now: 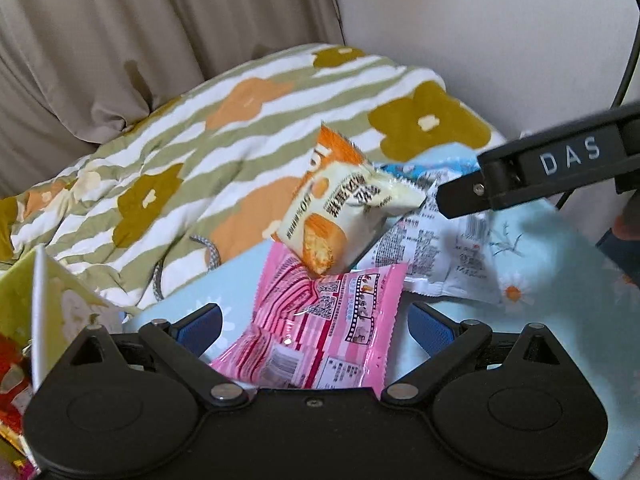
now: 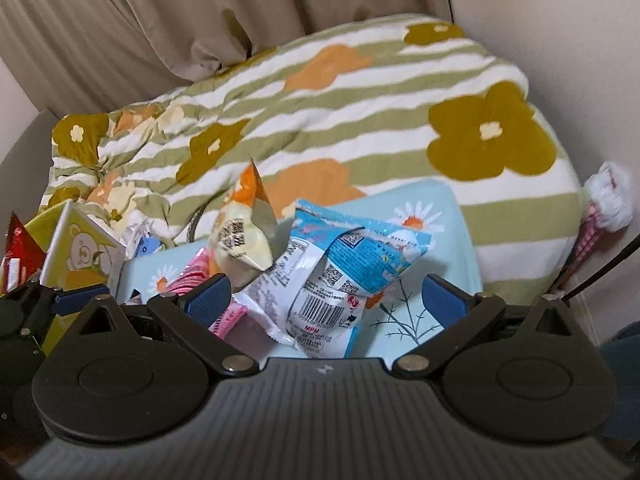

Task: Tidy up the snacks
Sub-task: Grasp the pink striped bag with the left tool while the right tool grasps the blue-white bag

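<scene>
A pile of snack packets lies on a light blue daisy cloth. In the left wrist view my left gripper is open, its blue pads either side of a pink striped packet. A cream and orange bread packet leans on a white and blue packet behind it. In the right wrist view my right gripper is open around the white and blue packet; the cream packet and a bit of the pink packet sit at its left. The right gripper shows in the left wrist view beside the cream packet.
A striped flower quilt is heaped behind the snacks, with beige curtains beyond. A yellow-green bear box with red packets stands at the left. A wall is at the right. A pink and white fluffy item lies at far right.
</scene>
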Action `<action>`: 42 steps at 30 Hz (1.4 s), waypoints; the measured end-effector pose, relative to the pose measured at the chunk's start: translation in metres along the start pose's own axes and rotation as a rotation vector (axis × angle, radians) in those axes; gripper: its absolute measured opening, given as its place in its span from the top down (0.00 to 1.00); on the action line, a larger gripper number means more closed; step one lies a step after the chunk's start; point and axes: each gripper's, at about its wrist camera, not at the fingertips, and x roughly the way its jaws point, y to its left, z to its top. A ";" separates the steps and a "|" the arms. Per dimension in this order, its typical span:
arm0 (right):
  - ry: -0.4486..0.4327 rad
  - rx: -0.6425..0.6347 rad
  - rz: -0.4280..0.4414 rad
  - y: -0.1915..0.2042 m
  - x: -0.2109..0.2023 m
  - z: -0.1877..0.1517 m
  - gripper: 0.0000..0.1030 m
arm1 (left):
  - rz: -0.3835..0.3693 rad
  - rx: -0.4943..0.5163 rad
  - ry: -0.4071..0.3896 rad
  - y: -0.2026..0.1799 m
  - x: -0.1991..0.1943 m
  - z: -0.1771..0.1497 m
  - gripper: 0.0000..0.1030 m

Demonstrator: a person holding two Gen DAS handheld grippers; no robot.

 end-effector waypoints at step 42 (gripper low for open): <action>0.061 0.087 0.058 -0.016 0.038 -0.018 0.18 | 0.015 -0.054 0.115 -0.011 0.023 -0.023 0.30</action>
